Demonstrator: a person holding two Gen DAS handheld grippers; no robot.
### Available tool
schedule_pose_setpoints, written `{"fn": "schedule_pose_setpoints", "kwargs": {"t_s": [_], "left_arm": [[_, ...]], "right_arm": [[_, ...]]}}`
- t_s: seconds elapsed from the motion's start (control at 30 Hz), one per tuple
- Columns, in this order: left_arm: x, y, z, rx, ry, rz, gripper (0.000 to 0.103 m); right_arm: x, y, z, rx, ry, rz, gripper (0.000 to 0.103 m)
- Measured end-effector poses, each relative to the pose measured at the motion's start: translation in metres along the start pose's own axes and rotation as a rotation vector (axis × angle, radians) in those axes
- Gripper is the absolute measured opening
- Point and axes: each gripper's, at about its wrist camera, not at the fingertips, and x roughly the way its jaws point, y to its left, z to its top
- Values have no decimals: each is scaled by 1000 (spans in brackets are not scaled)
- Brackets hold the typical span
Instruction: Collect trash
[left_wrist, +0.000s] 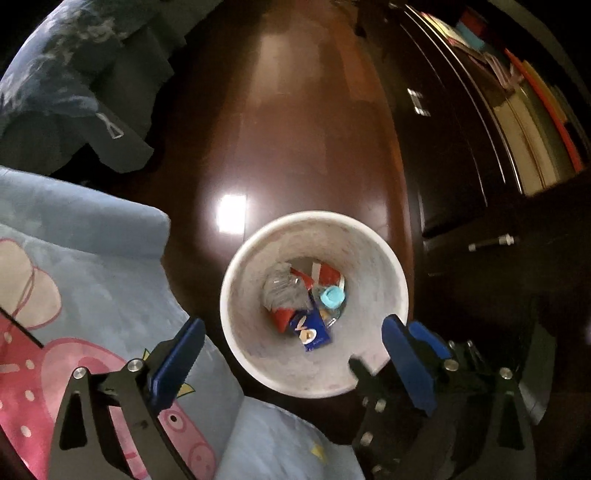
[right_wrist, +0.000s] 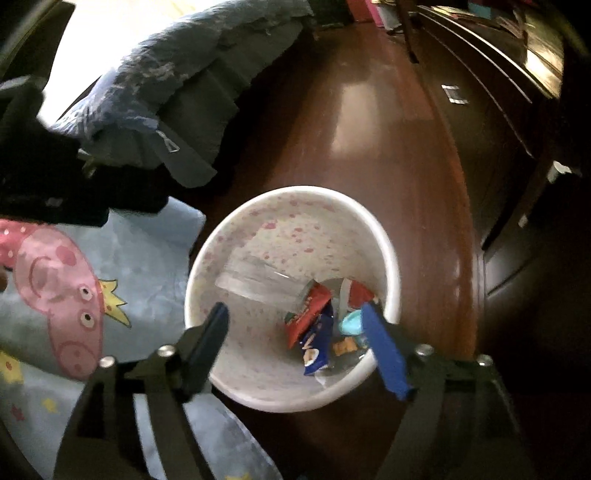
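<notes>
A white bin (left_wrist: 251, 332) with pink speckles on its inner wall (right_wrist: 295, 229) stands on the wooden floor. At its bottom lie a blue wrapper (left_wrist: 310, 330), red wrappers (left_wrist: 325, 275), a teal cap (left_wrist: 332, 297) and a grey crumpled piece (left_wrist: 284, 291). The right wrist view shows the same blue wrapper (right_wrist: 314, 347), a red wrapper (right_wrist: 310, 306), the teal cap (right_wrist: 351, 323) and a clear plastic cup (right_wrist: 258, 282) lying on its side. My left gripper (left_wrist: 293, 323) hangs over the bin, open and holding nothing. My right gripper (right_wrist: 295, 308) is also over the bin, open and empty.
A light blue rug (left_wrist: 74, 295) with a pink cartoon pig (right_wrist: 66, 288) lies left of the bin. A blue quilt (right_wrist: 166, 74) hangs off a bed at the upper left. Dark cabinets (left_wrist: 461, 184) line the right side. Brown floor (left_wrist: 295, 129) stretches beyond the bin.
</notes>
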Motion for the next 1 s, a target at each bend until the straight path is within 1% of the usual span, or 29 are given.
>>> {"fn": "schedule_pose_setpoints", "kwargs": {"t_s": [0.03, 0.13, 0.2, 0.47, 0.6, 0.67, 0.77, 0.83, 0.9, 1.0], "left_arm": [[-1, 3, 1, -18, -3, 4, 98], [-5, 10, 3, -53, -23, -9, 98], [-11, 12, 3, -64, -52, -12, 98], [-22, 13, 2, -62, -83, -7, 98], [-33, 10, -1, -49, -114, -2, 98], [-43, 9, -3, -44, -133, -14, 98], [-69, 10, -9, -40, -196, -22, 98], [-86, 12, -14, -36, -241, -6, 98], [-107, 17, -22, -43, -292, -15, 98], [-137, 33, -40, -85, -354, -20, 98]], "right_arm": [[-1, 1, 0, -9, -9, -4, 100], [-2, 5, 1, -25, -18, -9, 100], [-2, 4, 1, -20, -18, -9, 100], [-8, 6, 4, -24, -26, -18, 100], [-17, 11, 5, -35, -35, -22, 100], [-23, 15, 7, -39, -45, -26, 100], [-37, 23, 11, -53, -63, -39, 100], [-52, 30, 14, -67, -93, -51, 100], [-68, 38, 18, -83, -119, -62, 100], [-97, 55, 24, -123, -165, -89, 100]]}}
